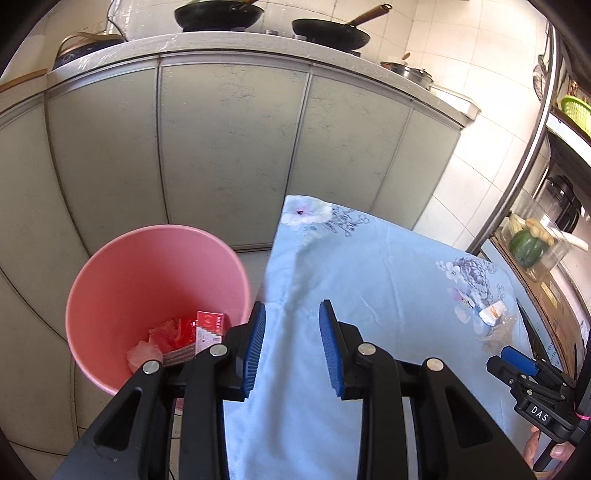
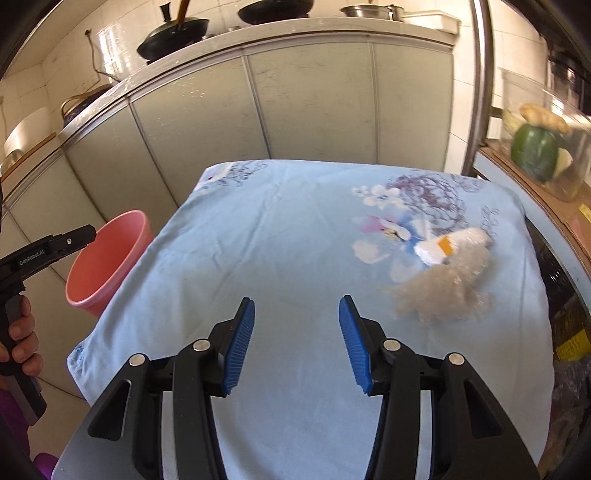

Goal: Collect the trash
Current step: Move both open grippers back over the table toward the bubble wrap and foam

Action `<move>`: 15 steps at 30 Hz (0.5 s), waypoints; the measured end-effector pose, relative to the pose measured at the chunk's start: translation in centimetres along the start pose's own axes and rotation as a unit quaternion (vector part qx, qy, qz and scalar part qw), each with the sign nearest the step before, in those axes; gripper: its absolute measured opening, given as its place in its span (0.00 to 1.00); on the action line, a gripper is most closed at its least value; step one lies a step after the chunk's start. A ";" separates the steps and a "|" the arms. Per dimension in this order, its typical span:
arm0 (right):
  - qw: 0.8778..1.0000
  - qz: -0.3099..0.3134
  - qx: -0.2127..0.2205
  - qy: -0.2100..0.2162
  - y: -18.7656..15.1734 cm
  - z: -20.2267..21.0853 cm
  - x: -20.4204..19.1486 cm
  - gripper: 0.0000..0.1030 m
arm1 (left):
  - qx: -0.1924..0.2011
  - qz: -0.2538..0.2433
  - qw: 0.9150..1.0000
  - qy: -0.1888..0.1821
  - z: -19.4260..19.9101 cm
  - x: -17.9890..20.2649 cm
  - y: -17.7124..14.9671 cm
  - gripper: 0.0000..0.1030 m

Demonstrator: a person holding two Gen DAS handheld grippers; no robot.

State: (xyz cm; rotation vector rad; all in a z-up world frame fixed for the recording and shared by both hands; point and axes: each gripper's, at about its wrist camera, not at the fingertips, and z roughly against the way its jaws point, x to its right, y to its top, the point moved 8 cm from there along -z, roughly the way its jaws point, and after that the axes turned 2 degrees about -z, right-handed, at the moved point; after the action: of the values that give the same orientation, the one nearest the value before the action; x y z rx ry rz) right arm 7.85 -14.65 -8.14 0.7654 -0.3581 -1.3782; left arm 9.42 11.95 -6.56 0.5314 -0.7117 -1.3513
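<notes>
A pink bin (image 1: 155,288) stands on the floor left of the table; it also shows in the right wrist view (image 2: 110,258). Inside it lie a red box (image 1: 210,328) and red wrappers (image 1: 173,332). A crumpled clear plastic wrapper with a white and orange label (image 2: 447,273) lies on the blue floral tablecloth (image 2: 295,236) at the right; it also shows in the left wrist view (image 1: 493,314). My left gripper (image 1: 291,343) is open and empty over the table's left edge beside the bin. My right gripper (image 2: 297,339) is open and empty, left of and nearer than the wrapper.
Grey kitchen cabinets (image 1: 229,147) stand behind the table, with woks (image 1: 218,14) on the counter. A metal shelf post (image 2: 480,85) and a clear container with vegetables (image 2: 543,147) stand at the right.
</notes>
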 end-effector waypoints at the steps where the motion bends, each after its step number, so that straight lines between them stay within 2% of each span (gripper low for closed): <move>1: 1.000 -0.005 0.002 -0.004 -0.1 0.2 0.5 0.47 | -0.003 -0.003 1.000 -0.003 -0.2 0.4 -0.1 0.28; 15: 0.995 -0.080 0.031 -0.052 0.0 2.4 7.7 0.47 | -0.035 -0.040 0.998 -0.038 -2.7 5.3 -1.2 0.28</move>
State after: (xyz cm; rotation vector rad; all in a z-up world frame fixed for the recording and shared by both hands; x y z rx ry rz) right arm 7.72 -22.75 -8.00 0.7898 -0.4299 -1.5677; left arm 10.90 6.33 -8.47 0.4595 -0.7088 -1.4714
